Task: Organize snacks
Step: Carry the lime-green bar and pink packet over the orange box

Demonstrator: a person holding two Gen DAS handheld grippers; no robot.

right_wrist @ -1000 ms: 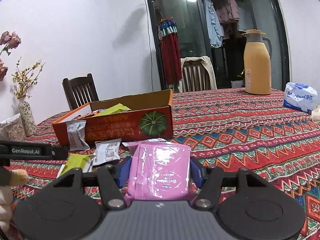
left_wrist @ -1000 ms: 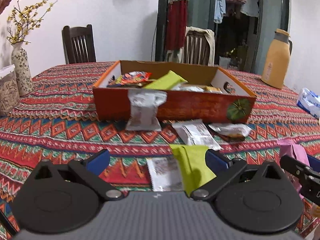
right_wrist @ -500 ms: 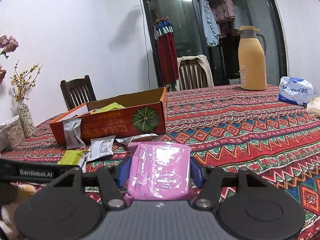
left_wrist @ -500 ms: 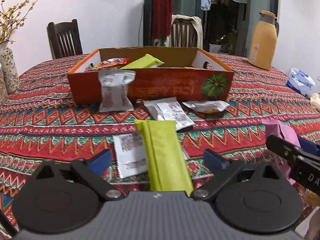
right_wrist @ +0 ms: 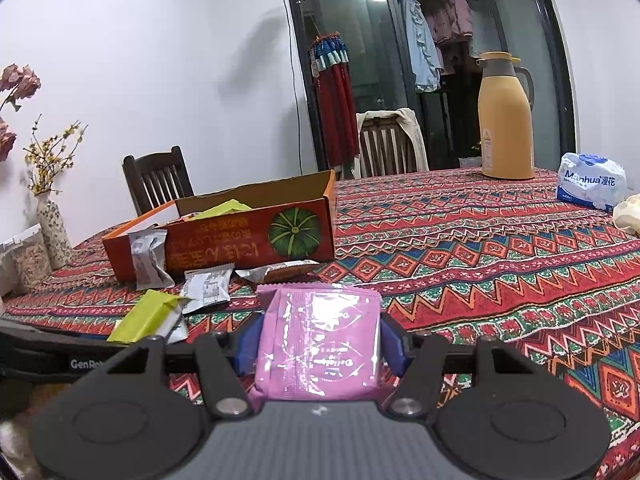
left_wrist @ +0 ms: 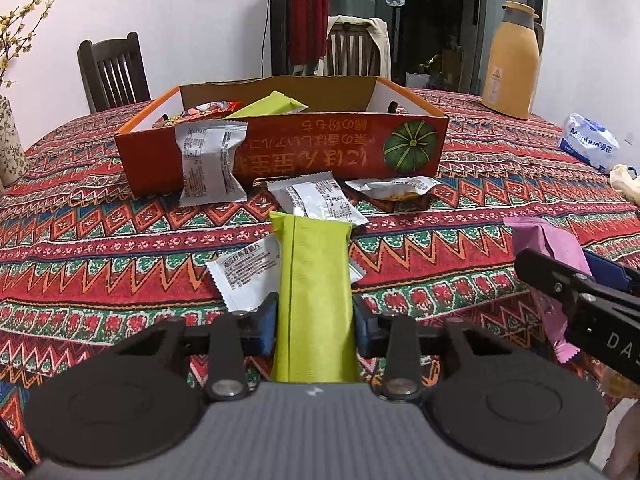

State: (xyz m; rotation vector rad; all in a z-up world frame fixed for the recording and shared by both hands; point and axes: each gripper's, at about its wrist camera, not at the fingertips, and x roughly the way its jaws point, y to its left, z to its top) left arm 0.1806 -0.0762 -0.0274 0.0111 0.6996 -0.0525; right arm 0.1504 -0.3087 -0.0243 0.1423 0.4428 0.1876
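My left gripper (left_wrist: 314, 326) is shut on a long green snack bar (left_wrist: 312, 280), low over the patterned tablecloth. My right gripper (right_wrist: 320, 344) is shut on a pink snack packet (right_wrist: 320, 340); the packet also shows at the right of the left wrist view (left_wrist: 548, 248). The open orange cardboard box (left_wrist: 320, 152) with a green pumpkin print stands ahead and holds several snacks, among them another green bar (left_wrist: 268, 106). White packets lie in front of it: one leaning on the box (left_wrist: 208, 164), one flat (left_wrist: 316, 200), one under the green bar (left_wrist: 244, 268).
A yellow thermos jug (left_wrist: 514, 60) stands at the far right, with a blue-white tissue pack (left_wrist: 588, 146) nearer. A vase (right_wrist: 54, 232) with yellow flowers stands at the left. Wooden chairs (left_wrist: 112, 72) stand behind the table. A brown-filled packet (left_wrist: 396, 190) lies by the box's right corner.
My left gripper's jaws have closed onto the green bar, which was lying loose between them before. The right gripper keeps hold of the pink packet and has shifted slightly.
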